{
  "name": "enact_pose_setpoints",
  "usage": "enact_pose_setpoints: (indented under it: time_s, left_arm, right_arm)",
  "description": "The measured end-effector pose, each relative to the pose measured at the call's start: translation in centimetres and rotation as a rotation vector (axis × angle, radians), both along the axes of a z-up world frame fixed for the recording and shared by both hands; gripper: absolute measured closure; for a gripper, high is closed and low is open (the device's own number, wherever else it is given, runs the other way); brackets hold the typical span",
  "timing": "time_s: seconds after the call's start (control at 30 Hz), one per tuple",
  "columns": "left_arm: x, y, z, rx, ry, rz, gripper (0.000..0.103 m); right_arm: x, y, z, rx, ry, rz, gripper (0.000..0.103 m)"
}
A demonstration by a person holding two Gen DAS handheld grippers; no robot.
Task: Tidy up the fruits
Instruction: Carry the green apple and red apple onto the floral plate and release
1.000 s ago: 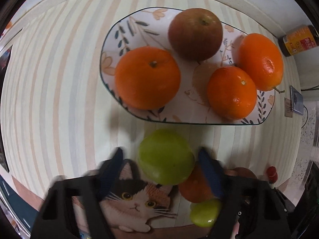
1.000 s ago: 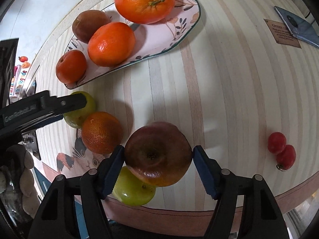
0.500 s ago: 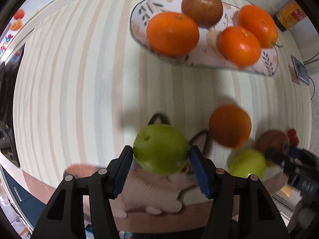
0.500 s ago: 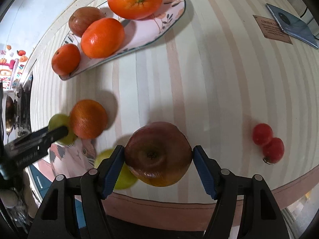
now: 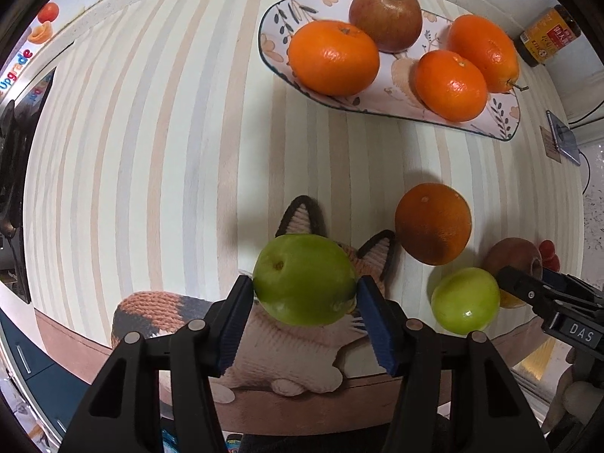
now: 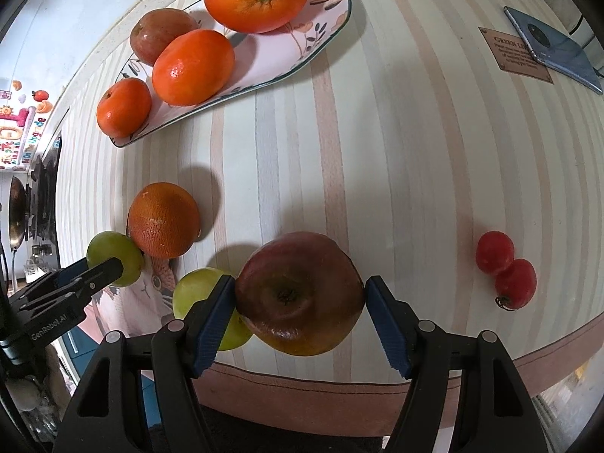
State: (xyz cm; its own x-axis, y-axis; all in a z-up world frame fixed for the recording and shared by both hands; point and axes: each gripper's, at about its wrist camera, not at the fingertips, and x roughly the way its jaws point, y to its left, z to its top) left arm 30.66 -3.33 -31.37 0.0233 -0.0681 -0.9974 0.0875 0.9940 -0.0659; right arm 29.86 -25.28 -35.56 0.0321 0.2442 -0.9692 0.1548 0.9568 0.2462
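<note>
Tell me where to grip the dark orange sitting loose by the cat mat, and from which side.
Take the dark orange across its widest middle, coming straight down from above. It is round and the second green fruit sits close beside it, so put the fingers on its open sides.

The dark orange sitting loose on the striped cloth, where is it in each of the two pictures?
Left wrist view: the dark orange lies right of centre, below the plate.
Right wrist view: the dark orange lies left of centre, touching a green fruit.
Shared landmark: the plate with the oranges and apple.
</note>
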Motion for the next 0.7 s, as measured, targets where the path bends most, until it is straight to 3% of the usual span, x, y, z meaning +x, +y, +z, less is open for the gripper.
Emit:
enact_pose_setpoints:
  time_s: [0.1,0.13,0.17,0.23,0.33,0.43,0.47,0.53,0.63,0.7]
  left_arm:
    - [1.5,0.0,1.8,-0.027,-0.012,0.004,0.053]
    - [1.8,0.1,2.5,-0.04,-0.018,0.007,0.058]
    - [2.2,0.2,3.4,-0.059,-0.031,0.008,0.074]
    - [3.7,0.0,5.5,-0.089,-0.052,0.0,0.074]
    - [6.3,-0.3,5.8,-0.073,-0.037,-0.055,0.068]
    - [7.0,-0.2,2.2,-0.02,0.059,-0.08,0.063]
    - [7.4,0.1,2.3,-0.073,0.033,-0.057,0.058]
    - [8.0,0.3,1.8,-0.078,0.056,-0.038,0.057]
    - [8.4,0.2,1.2,-0.111,0.08,-0.031,0.044]
    - [8.3,0.0,0.6,-0.149,0.101,-0.023,0.044]
  right_arm:
    - [0.1,0.0,0.7,0.014,-0.026,-0.022,0.031]
    - [0.2,-0.1,1.3,0.032,-0.04,-0.037,0.031]
    - [0.3,-0.3,1.8,0.048,-0.052,-0.048,0.031]
    - [1.3,-0.4,3.2,0.071,-0.088,-0.065,0.031]
    - [3.1,-0.3,4.5,0.063,-0.122,-0.068,0.031]
    - [4.2,-0.1,4.8,0.067,-0.129,-0.061,0.031]
    - [4.3,0.0,4.8,0.064,-0.133,-0.057,0.031]
    - [4.7,0.2,4.8,0.069,-0.129,-0.061,0.031]
    - [4.7,-0.1,4.6,0.092,-0.118,-0.081,0.031]
    - [4.7,-0.4,4.1,0.098,-0.11,-0.091,0.031]
